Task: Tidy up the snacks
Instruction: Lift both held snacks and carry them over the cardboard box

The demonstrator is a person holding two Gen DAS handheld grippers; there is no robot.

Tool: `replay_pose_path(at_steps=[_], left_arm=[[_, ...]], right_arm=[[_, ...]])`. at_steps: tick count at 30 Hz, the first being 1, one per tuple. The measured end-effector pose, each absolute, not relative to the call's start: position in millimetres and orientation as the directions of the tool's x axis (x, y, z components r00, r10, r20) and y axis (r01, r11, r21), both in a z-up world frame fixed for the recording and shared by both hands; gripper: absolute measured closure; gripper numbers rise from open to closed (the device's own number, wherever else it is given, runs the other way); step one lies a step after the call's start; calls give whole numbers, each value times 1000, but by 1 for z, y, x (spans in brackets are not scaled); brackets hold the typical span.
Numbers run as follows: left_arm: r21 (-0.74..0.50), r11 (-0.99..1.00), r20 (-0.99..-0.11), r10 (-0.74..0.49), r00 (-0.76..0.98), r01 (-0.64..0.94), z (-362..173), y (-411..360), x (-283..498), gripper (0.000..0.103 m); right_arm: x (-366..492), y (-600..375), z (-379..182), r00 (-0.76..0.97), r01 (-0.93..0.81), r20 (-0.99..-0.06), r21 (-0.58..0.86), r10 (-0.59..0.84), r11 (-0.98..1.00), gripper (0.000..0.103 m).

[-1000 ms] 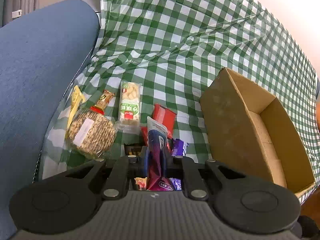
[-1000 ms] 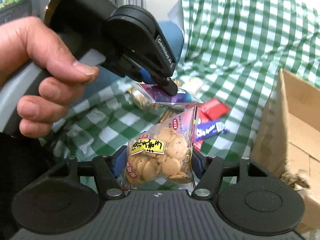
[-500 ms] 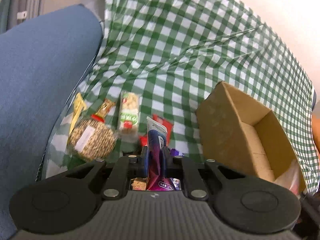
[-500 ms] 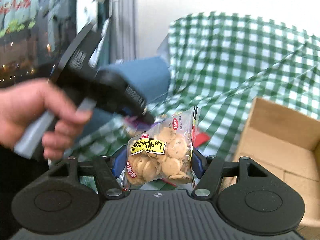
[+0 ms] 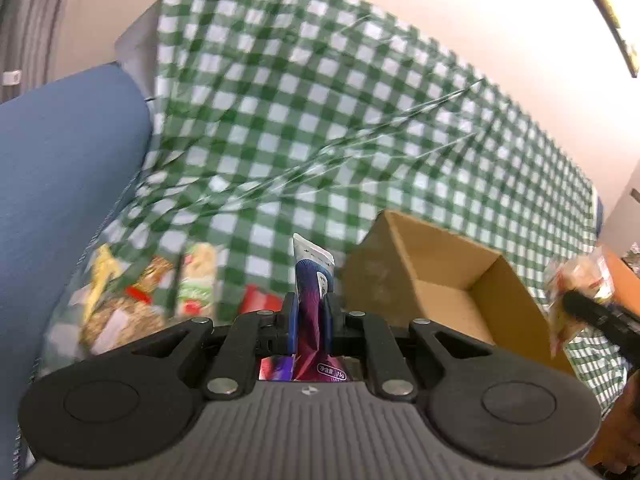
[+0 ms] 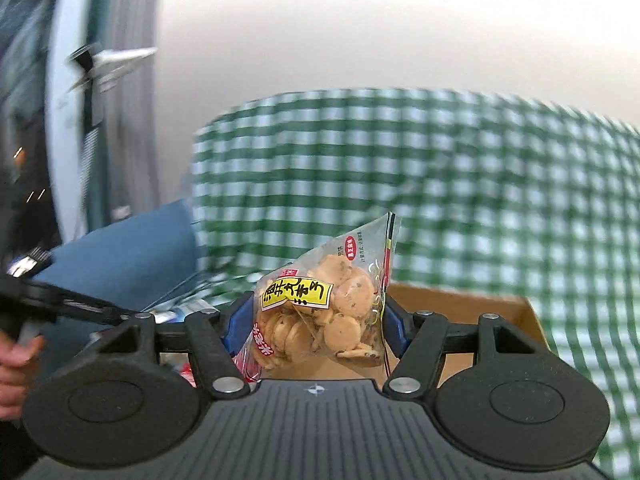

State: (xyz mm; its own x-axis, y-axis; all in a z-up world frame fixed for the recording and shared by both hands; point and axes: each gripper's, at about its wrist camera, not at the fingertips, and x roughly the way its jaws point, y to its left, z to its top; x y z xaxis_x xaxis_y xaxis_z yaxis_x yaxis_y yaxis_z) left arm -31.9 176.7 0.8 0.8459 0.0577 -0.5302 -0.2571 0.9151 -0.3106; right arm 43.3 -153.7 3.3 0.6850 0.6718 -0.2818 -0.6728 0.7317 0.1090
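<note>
My left gripper (image 5: 310, 312) is shut on a purple snack packet (image 5: 311, 280) and holds it upright above the checked cloth, just left of the open cardboard box (image 5: 444, 284). My right gripper (image 6: 316, 320) is shut on a clear bag of small round cookies (image 6: 320, 304) with a yellow label, held above the box (image 6: 460, 304). In the left wrist view the cookie bag (image 5: 576, 284) and the right gripper show at the far right, beyond the box. Several snacks lie blurred on the cloth at the left (image 5: 140, 304).
A green and white checked cloth (image 5: 320, 140) covers the surface. A blue cushion (image 5: 60, 184) lies along the left. A red packet (image 5: 260, 302) lies near my left fingers. The person's hand (image 6: 12, 368) shows at the left edge of the right wrist view.
Both grippers have risen and swung toward the box. The right gripper with the cookie bag now sits over the box. The left one holds the purple packet beside it.
</note>
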Motion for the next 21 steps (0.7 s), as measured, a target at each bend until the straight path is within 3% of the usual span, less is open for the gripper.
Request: replay_pose_path(at_steps=[21], left_arm=[[-382,923,-447,-142,883,-45,-5,96,31,90]], right_arm=[[87,-222,-42,770,-492,-470,-6,432,871,36]])
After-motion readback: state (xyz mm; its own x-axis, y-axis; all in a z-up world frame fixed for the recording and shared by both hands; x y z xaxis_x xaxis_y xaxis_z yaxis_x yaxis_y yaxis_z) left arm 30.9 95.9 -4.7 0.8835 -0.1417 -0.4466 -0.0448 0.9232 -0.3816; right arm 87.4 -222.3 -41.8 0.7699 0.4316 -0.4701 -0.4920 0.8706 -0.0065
